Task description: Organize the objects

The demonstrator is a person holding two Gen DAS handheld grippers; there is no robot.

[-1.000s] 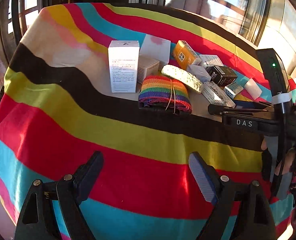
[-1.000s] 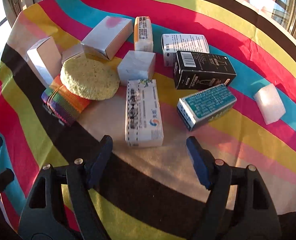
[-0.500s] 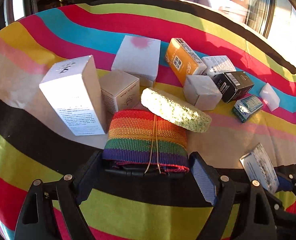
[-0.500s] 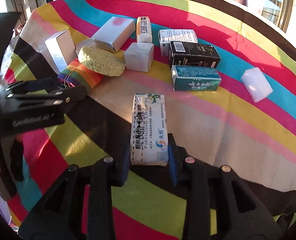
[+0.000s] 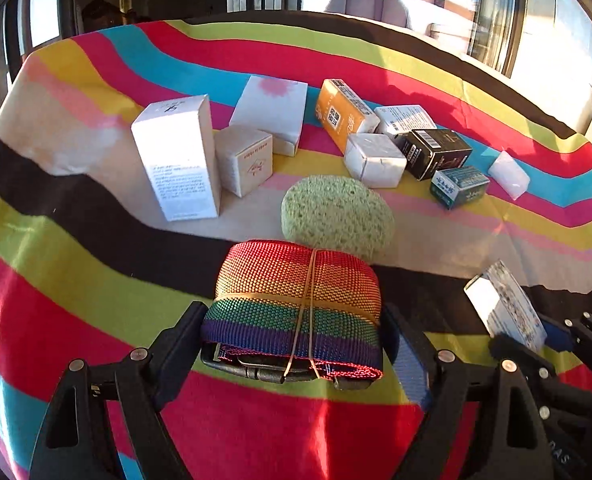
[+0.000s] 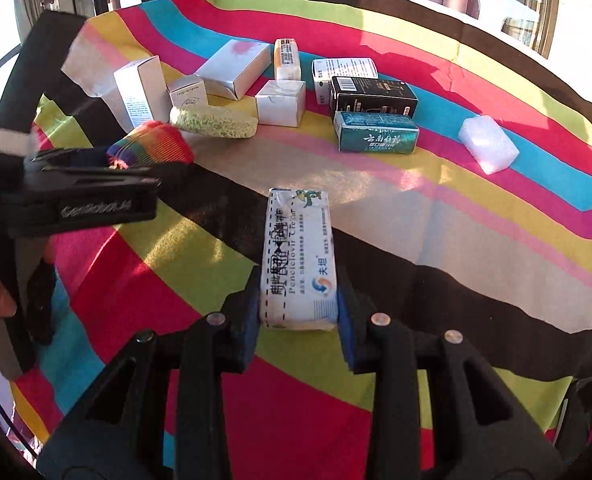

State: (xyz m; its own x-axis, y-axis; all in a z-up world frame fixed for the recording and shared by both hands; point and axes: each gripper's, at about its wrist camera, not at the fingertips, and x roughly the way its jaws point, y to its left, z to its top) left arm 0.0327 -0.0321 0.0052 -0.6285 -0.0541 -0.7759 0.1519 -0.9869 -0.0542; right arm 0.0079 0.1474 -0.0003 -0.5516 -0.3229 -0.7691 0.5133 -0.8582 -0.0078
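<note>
My left gripper [image 5: 296, 340] is shut on a rolled rainbow strap [image 5: 296, 300] bound with a rubber band, held above the striped tablecloth [image 5: 75, 264]. The strap and left gripper also show in the right wrist view [image 6: 151, 148] at the left. My right gripper [image 6: 298, 304] is shut on a white cream box [image 6: 298, 256] with blue print, held above the cloth. That box shows in the left wrist view [image 5: 504, 308] at the right. A green sponge [image 5: 336, 216] lies just beyond the strap.
Several boxes stand behind: a tall white box [image 5: 175, 160], a beige cube [image 5: 247, 160], a flat white box [image 5: 271, 112], an orange box [image 5: 344, 116], a black box [image 6: 372, 96], a teal box [image 6: 376, 138], a white foam block [image 6: 488, 144].
The left gripper closed on the rainbow strap and pulled it back off under the sponge. The right gripper picked up the cream box and drew it back toward the near edge.
</note>
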